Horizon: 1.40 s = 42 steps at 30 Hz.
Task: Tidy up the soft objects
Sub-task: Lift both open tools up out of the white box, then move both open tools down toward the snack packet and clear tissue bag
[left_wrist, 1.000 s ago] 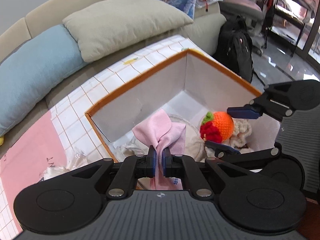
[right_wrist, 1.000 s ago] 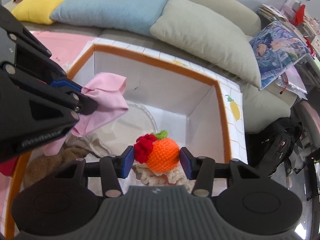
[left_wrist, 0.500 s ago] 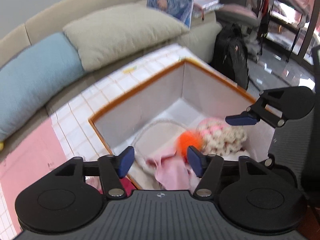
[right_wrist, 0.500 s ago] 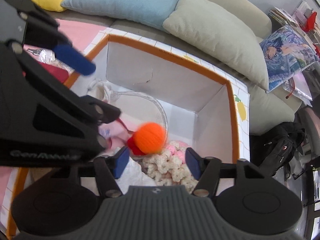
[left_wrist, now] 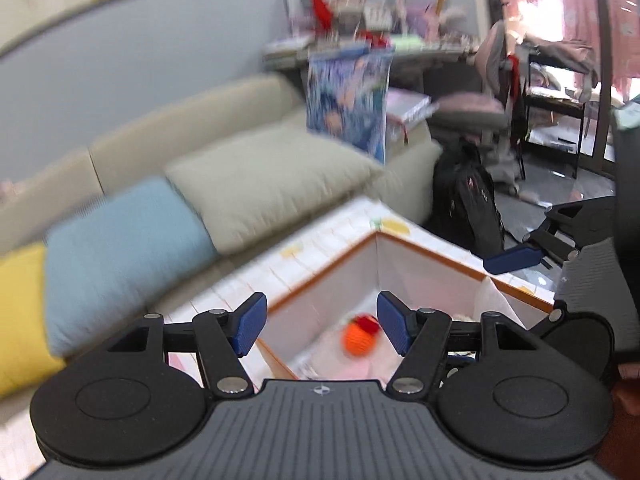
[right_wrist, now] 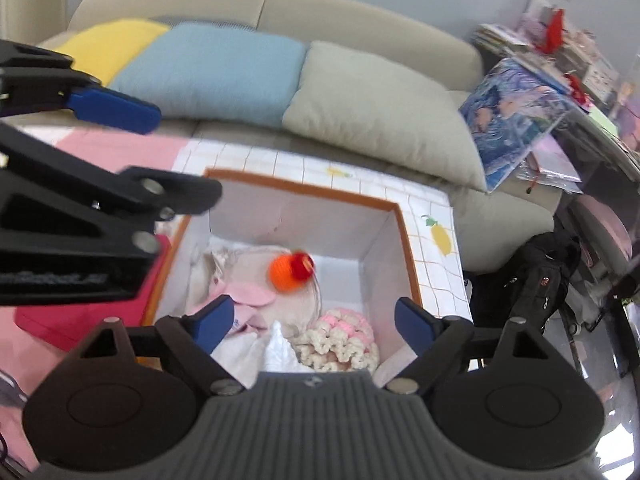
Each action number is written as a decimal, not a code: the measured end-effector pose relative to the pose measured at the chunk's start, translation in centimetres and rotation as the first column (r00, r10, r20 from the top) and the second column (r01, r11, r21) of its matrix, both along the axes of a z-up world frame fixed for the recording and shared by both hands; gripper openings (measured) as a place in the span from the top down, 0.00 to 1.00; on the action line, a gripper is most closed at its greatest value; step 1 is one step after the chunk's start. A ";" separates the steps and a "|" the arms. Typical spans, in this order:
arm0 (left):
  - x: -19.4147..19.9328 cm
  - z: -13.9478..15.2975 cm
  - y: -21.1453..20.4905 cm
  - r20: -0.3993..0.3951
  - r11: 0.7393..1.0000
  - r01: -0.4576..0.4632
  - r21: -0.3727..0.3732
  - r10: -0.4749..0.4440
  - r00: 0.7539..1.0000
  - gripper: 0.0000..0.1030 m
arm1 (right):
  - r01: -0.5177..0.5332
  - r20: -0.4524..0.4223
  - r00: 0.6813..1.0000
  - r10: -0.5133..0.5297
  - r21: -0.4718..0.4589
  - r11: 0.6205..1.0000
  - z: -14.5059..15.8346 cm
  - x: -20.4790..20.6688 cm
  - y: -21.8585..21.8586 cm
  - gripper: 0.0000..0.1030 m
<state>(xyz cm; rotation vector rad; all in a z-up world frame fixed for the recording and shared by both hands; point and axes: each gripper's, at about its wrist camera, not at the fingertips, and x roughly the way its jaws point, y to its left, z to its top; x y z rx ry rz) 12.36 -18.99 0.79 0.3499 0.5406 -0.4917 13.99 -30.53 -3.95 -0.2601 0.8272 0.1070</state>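
A white storage box with an orange rim (right_wrist: 408,232) holds soft things: an orange crocheted fruit (right_wrist: 286,272) with a red flower, a pink cloth (right_wrist: 250,294), a cream and pink crocheted piece (right_wrist: 344,338) and white fabric. My right gripper (right_wrist: 312,322) is open and empty above the box's near side. My left gripper (left_wrist: 320,326) is open and empty, raised above the box (left_wrist: 432,256); the orange fruit (left_wrist: 358,340) shows blurred between its fingers. The left gripper also shows at the left of the right wrist view (right_wrist: 116,110).
A beige sofa (right_wrist: 360,12) behind the box carries yellow (right_wrist: 108,44), blue (right_wrist: 216,72) and grey-green (right_wrist: 376,108) pillows and a printed cushion (right_wrist: 516,108). A black backpack (right_wrist: 536,280) stands right of the box. A pink mat (right_wrist: 112,152) and a red item (right_wrist: 80,316) lie left.
Both grippers opened and let go: the pink cloth and the orange fruit dropped into the box. Both grippers then rose and drew back from the box.
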 end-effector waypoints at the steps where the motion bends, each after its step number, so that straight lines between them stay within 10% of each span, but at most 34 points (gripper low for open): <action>1: -0.7 0.2 0.3 0.021 1.000 0.000 0.004 0.000 1.000 0.27 | 0.002 0.004 1.000 -0.002 0.021 1.000 0.2 -0.4 0.1 0.17; 19: -7.2 0.0 10.3 -0.016 0.979 -0.190 0.066 0.192 0.981 0.27 | 0.002 -0.056 0.998 0.012 0.240 0.971 0.2 -6.4 8.8 0.14; 35: -9.1 -3.8 20.4 -0.279 0.885 -0.465 0.024 0.453 0.847 0.29 | -0.126 -0.117 0.982 0.152 0.202 0.971 -1.8 -8.0 16.0 0.14; 42: -8.9 -4.0 22.4 -0.291 0.881 -0.472 0.021 0.457 0.840 0.29 | -0.217 -0.092 0.968 0.235 0.172 0.961 -1.7 -6.9 17.7 0.14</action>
